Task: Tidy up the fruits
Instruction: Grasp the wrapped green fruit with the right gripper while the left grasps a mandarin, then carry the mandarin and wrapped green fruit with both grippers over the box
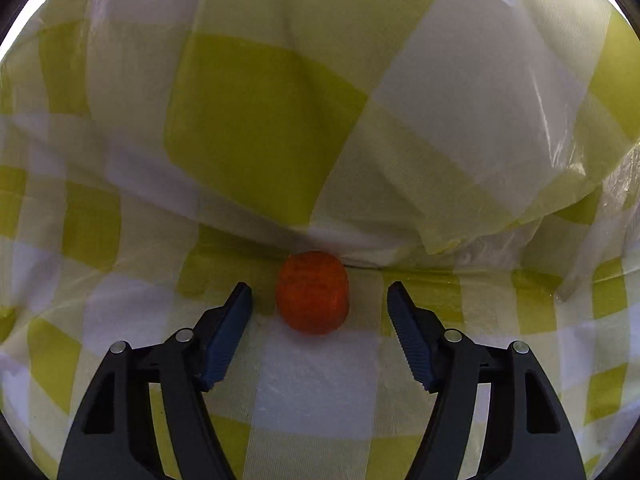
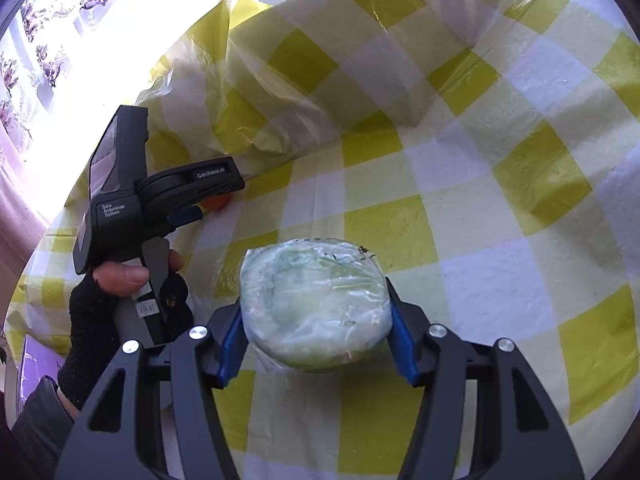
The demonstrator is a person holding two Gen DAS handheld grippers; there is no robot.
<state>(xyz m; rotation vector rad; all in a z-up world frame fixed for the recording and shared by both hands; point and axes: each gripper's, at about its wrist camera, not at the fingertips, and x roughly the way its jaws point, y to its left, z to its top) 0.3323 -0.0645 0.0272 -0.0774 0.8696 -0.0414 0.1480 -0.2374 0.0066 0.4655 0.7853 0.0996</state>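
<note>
While the right gripper (image 2: pixel 316 328) pinches the wrapped fruit (image 2: pixel 316 304), centre the left gripper's (image 1: pixel 320 300) spread fingers (image 1: pixel 236 316) around the orange fruit (image 1: pixel 312 292) by the cloth (image 1: pixel 320 392) fold before squeezing.

Between the tips of my left gripper (image 1: pixel 319 294), touching neither pad, sits 1 small, round, rough-skinned orange fruit (image 1: pixel 312 292). My right gripper (image 2: pixel 316 320) clamps 1 pale green, plastic-wrapped round fruit (image 2: pixel 316 304) on both sides.
</note>
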